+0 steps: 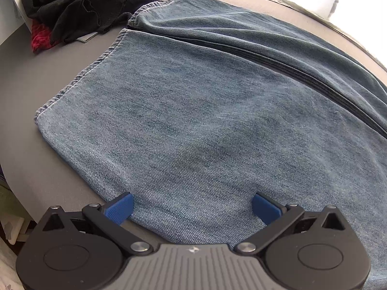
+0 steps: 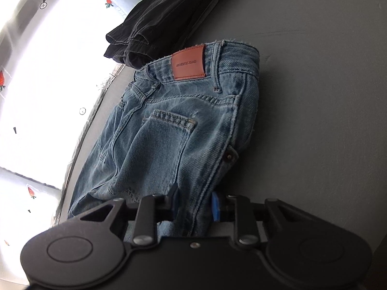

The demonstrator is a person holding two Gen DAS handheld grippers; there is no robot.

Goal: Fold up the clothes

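The jeans [image 1: 193, 111] are laid flat on the grey counter [image 1: 48, 77], folded lengthwise so that one leg lies on the other. In the left wrist view the long axis is seen to run from the hems at upper left toward the lower right, with a dark seam line [image 1: 302, 77] following it. The two hems [image 1: 130, 24] are stacked near the counter's far side.

The waist end is shown only in the right wrist view: the waistband [image 2: 217, 58] points away from the camera, with a brown leather patch [image 2: 189, 62], a belt loop and a back pocket [image 2: 164, 140] facing up. The denim is a mid blue, faded in places, with frayed edges at the waistband.

The left gripper [image 1: 192, 205] is held over the leg fabric near its close edge, jaws spread wide with nothing between them. The right gripper [image 2: 193, 204] is closed on a raised fold of the jeans at the seat side; its blue pads [image 2: 215, 206] are pressed against the denim.

A heap of black and red clothes [image 1: 72, 7] is seen beyond the hems. Folded black trousers [image 2: 157, 24] lie just beyond the waistband. A white sheet with a strawberry print [image 2: 48, 72] borders the counter.
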